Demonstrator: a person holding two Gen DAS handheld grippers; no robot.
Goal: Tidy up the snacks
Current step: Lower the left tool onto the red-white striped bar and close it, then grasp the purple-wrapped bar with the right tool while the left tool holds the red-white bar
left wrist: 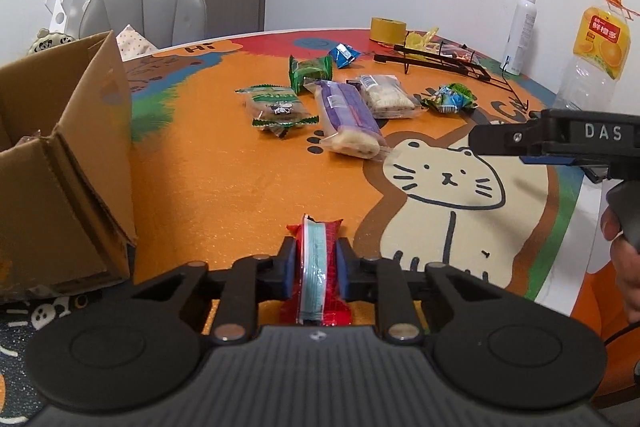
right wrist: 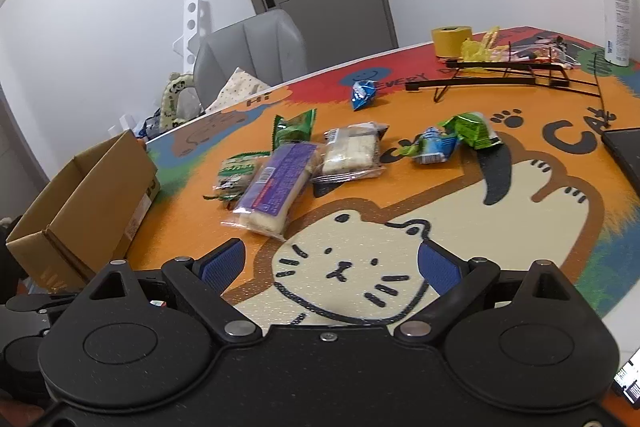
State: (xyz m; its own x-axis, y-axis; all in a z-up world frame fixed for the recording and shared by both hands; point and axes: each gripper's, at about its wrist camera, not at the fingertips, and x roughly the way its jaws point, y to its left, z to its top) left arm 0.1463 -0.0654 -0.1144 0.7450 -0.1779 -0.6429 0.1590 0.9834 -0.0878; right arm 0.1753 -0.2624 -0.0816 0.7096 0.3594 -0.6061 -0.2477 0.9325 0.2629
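My left gripper (left wrist: 316, 259) is shut on a red snack packet with a pale blue face (left wrist: 316, 267), which stands on edge between the blue pads, low over the orange mat. An open cardboard box (left wrist: 60, 163) stands just to its left. Further out lie several snacks: a purple-wrapped cake (left wrist: 348, 115), a green-edged packet (left wrist: 276, 107), a clear cracker pack (left wrist: 386, 97), a green packet (left wrist: 310, 71) and a small blue one (left wrist: 343, 55). My right gripper (right wrist: 330, 265) hangs open over the cat drawing with nothing between its fingers; the purple cake (right wrist: 276, 183) lies ahead of it to the left.
A tape roll (left wrist: 387, 30), a black wire rack (left wrist: 444, 61), a white spray bottle (left wrist: 520, 35) and an orange juice bottle (left wrist: 596, 55) line the far right of the table. A grey chair (left wrist: 144, 11) stands behind the table. The table edge (left wrist: 576, 223) runs close on the right.
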